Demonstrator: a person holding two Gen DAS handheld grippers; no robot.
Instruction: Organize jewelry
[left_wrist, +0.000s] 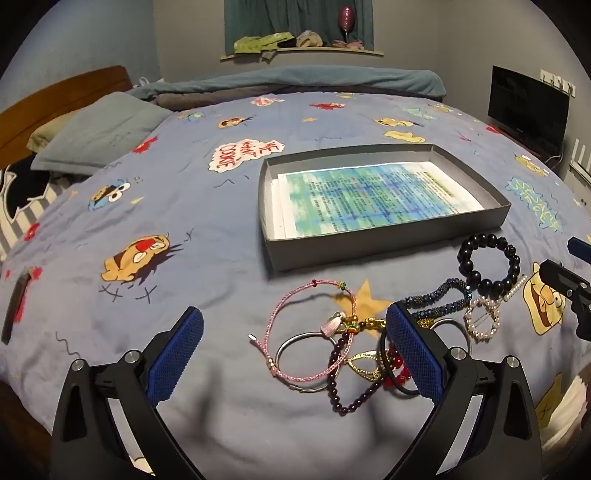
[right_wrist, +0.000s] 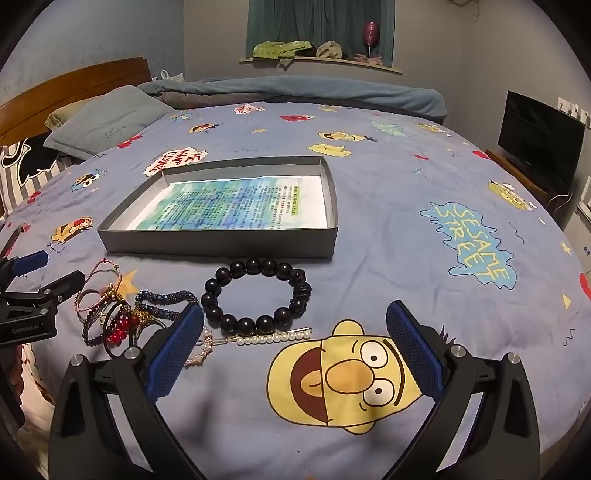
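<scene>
A pile of jewelry lies on the bed in front of a grey shallow box (left_wrist: 388, 247) (right_wrist: 221, 245) lined with printed paper. In the left wrist view I see a pink cord bracelet (left_wrist: 295, 332), a silver bangle (left_wrist: 291, 384), a dark purple bead string (left_wrist: 354, 391), a large black bead bracelet (left_wrist: 487, 264) and a pearl clip (left_wrist: 480, 321). My left gripper (left_wrist: 295, 350) is open just above the pile and holds nothing. My right gripper (right_wrist: 295, 350) is open and empty, to the right of the black bead bracelet (right_wrist: 258, 297) and pearl hairpin (right_wrist: 273, 338).
The bed has a blue cartoon duvet (right_wrist: 406, 221). Pillows (left_wrist: 96, 136) and a wooden headboard (left_wrist: 62, 92) are at the far left. A folded blanket (left_wrist: 295, 77) lies along the far edge. A dark TV (right_wrist: 539, 136) stands at the right.
</scene>
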